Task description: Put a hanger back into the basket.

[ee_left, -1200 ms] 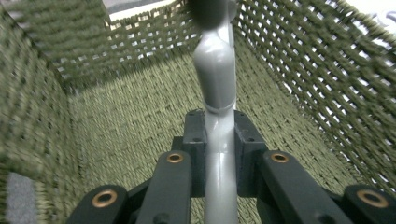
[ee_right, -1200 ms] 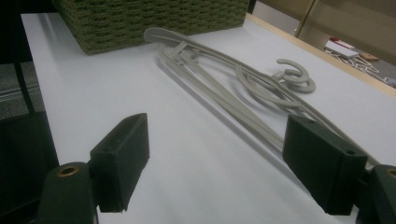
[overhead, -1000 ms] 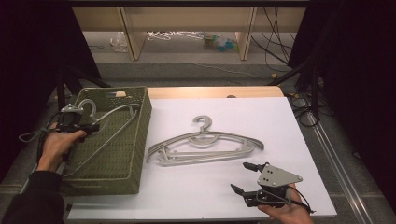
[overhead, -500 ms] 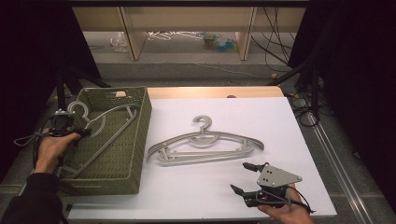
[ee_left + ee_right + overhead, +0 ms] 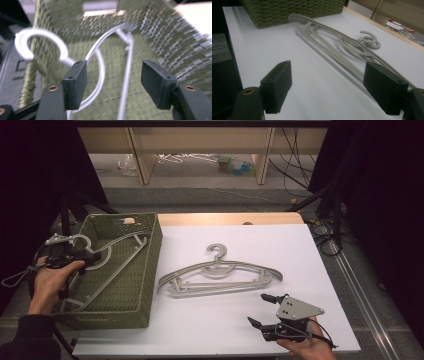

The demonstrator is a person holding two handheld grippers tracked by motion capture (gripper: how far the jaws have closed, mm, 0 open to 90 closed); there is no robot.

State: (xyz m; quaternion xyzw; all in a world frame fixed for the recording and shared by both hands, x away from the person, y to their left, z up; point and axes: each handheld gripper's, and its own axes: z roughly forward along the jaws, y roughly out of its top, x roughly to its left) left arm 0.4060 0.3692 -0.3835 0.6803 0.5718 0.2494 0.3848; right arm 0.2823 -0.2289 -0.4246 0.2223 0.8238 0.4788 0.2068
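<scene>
Left tongs [image 5: 95, 256] at left of the high view, over the basket [image 5: 145, 270] rim, just been opening, pads now apart and off the hanger [image 5: 100, 65] between them. Hanger lying slanted inside basket, hook [image 5: 80, 239] over the left rim. Right tongs [image 5: 260, 310] at lower right, wide, gripping nothing, hovering over the desk [image 5: 200, 330]. Two stacked hangers [image 5: 220, 275] mid-frame, just beyond.
</scene>
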